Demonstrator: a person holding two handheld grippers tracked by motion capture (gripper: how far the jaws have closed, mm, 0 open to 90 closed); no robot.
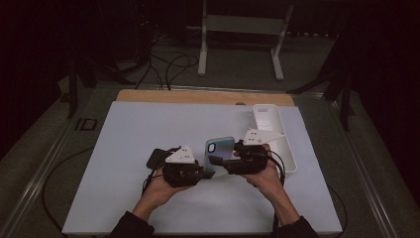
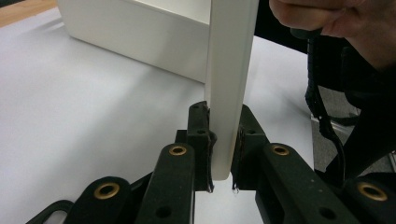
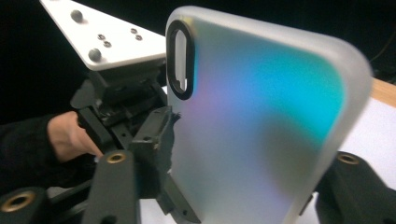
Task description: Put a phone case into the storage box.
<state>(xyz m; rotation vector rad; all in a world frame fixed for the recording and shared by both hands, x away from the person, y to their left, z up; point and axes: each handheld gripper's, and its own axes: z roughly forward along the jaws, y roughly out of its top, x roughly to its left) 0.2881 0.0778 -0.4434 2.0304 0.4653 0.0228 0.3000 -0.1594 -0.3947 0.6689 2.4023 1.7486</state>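
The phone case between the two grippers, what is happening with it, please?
A person holds one hand-held gripper in each hand over the white table. The left hand-held gripper is shut on the edge of the iridescent phone case, and the right hand-held gripper grips the same case, so it is held up between them, off the table. A white tray lies right behind, and a dark flat object rests beside the left hand.

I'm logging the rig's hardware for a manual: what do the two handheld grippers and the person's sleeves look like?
Both the left gripper and the right gripper are black, each topped by a grey three-cornered plate with small screws. Each claw has two black jaws with brass-coloured rivets, clear in the left gripper view. A black cable trails from each. The sleeves are dark.
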